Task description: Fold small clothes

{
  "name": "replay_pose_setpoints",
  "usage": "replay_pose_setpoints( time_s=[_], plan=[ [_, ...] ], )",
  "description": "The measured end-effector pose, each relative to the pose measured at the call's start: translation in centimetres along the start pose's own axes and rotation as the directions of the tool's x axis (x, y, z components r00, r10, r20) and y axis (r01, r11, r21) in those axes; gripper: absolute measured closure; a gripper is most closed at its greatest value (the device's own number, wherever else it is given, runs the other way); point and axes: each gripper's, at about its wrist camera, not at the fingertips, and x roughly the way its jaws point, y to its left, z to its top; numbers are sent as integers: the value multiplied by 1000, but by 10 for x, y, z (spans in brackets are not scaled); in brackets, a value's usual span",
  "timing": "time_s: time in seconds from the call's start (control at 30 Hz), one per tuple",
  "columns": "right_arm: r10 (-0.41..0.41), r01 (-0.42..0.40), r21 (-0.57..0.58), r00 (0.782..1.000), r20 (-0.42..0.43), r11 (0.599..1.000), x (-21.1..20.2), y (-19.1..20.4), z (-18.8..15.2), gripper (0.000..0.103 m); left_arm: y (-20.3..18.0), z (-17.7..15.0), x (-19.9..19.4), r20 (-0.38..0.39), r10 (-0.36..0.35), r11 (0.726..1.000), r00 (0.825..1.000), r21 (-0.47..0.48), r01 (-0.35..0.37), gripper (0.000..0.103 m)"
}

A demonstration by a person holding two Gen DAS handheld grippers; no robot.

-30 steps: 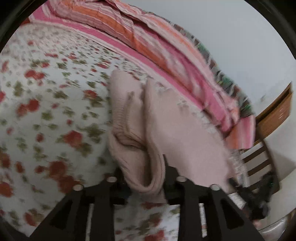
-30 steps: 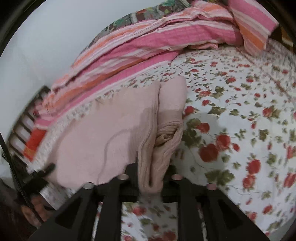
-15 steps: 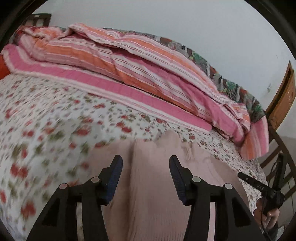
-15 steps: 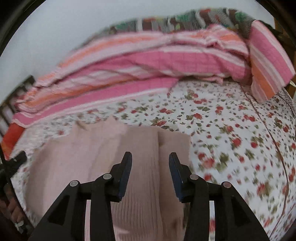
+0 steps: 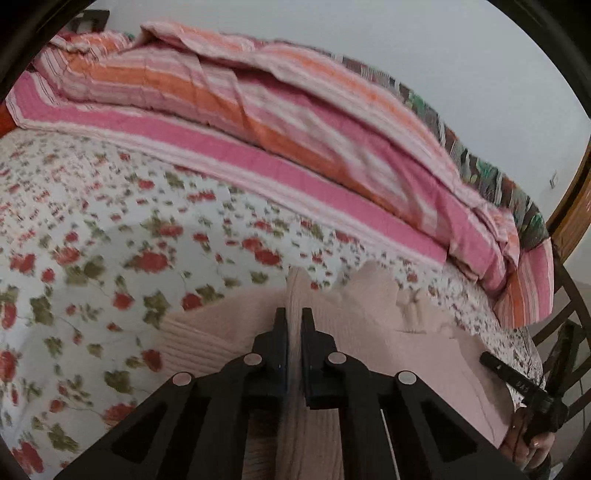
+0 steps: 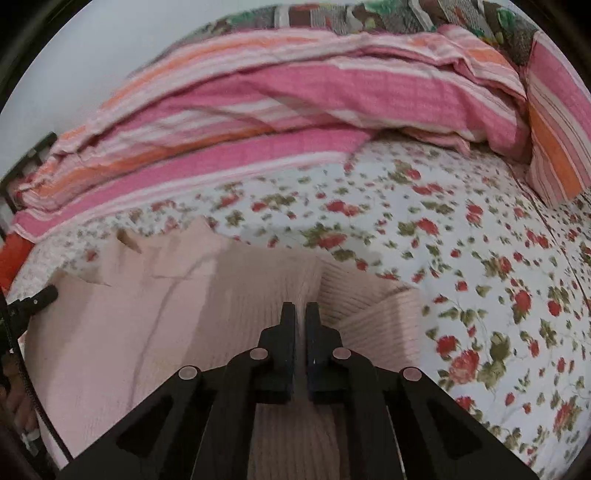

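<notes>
A pale pink knit garment (image 5: 388, 332) lies spread on the flowered bedsheet (image 5: 110, 258), with one ribbed part folded over along its side. My left gripper (image 5: 293, 314) is shut on a raised ridge of the garment's knit near its left side. In the right wrist view the same garment (image 6: 147, 314) fills the lower left, and my right gripper (image 6: 300, 308) is shut on a pinched ridge of its ribbed part. Each view shows the other gripper at its edge: the right one (image 5: 517, 380) and the left one (image 6: 33, 299).
A pink and orange striped quilt (image 5: 295, 122) is bunched along the far side of the bed, seen again as the quilt (image 6: 295, 96). A dark patterned blanket (image 6: 369, 14) lies behind it. Wooden furniture (image 5: 569, 221) stands at the right. A hand (image 5: 528, 439) holds the other gripper.
Both grippers let go of the folded sleeve edge, drew back over the garment with jaws open, and have now closed on a ridge of the knit.
</notes>
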Motion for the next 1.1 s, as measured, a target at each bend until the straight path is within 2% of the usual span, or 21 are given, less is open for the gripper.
replay_pose_setpoints(
  time_s=[0.1,0.17,0.23,0.37,0.5,0.57,0.6,0.63,0.7,0.8,0.87,1.0,1.1],
  plan=[
    [59,-60,17,997,52,998,-9,-1,8,98,-2,0,3,2,23,1000,1000,13,-23,96],
    [19,-20,41,1000,22,999,2,-4,8,98,-5,0,9,-15,47,999,999,27,-47,96],
    [-1,5,83,999,-49,997,22,-13,4,98,-6,-1,16,-38,51,998,998,33,-50,96],
    [16,-11,113,999,-35,994,21,-18,5,94,-2,0,19,-83,23,1000,996,18,-21,94],
    [-47,48,75,999,-7,996,1,-5,3,88,8,2,8,-70,-27,999,997,-25,26,82],
    [-40,39,47,999,28,998,-14,8,0,73,13,5,2,-55,-49,998,997,-47,46,73],
    [-20,19,28,999,37,999,-21,19,-1,62,16,7,-2,-40,-60,997,997,-59,57,65],
    [7,-7,3,1000,26,1000,-25,30,-3,59,20,8,-5,-22,-65,995,998,-73,64,57],
    [66,-67,-30,998,-15,997,-27,52,-7,59,29,12,-12,8,-79,992,997,-101,79,47],
    [124,-130,-72,989,-79,989,-17,85,-16,59,42,17,-17,23,-80,988,997,-133,83,46],
    [109,-121,-111,988,-106,986,-8,101,-22,59,49,19,-21,29,-70,987,997,-142,74,46],
    [1,-22,-193,994,-110,981,12,127,-28,59,58,22,-29,49,-53,988,997,-143,59,46],
    [-44,14,-178,985,-166,984,34,131,-21,59,63,26,-34,55,-61,986,997,-154,69,46]
  ],
)
